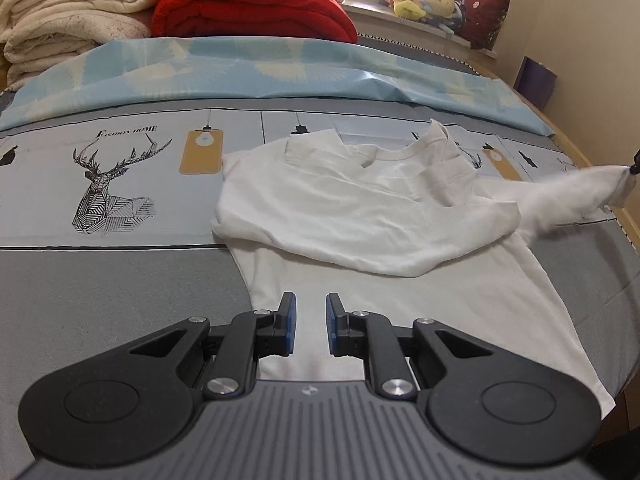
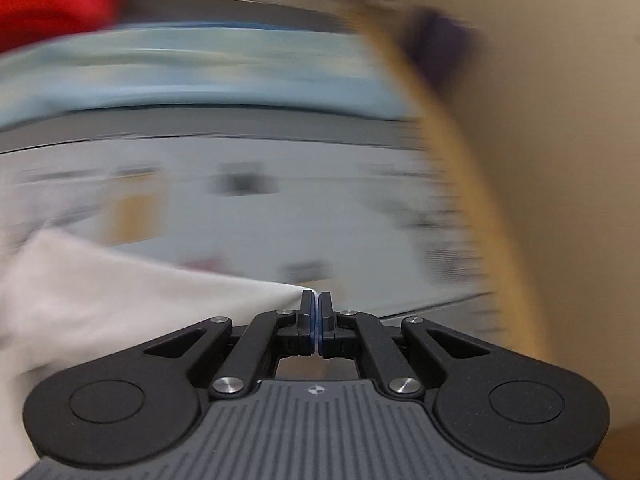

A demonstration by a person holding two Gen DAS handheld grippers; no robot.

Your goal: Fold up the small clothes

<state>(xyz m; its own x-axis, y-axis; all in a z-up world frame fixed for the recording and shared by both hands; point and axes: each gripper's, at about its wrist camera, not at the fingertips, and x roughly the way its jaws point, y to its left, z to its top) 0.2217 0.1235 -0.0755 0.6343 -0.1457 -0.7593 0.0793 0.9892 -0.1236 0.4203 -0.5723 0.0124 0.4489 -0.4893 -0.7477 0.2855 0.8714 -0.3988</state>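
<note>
White T-shirt (image 1: 360, 208) lies on our bed cover (image 1: 120, 280), its upper half folded down over the lower, wrinkled, neckline uppermost; we see no container in either view; our left gripper (image 1: 311, 316) hovers over the shirt's lower hem, jaws parted with a narrow gap, gripping nothing; our right gripper (image 2: 316, 316) is clenched on a sleeve (image 1: 576, 196), which stretches taut toward the bed's right edge; the right wrist view is heavily blurred; folded red (image 1: 256, 8) and cream blankets (image 1: 80, 12) sit beyond.
</note>
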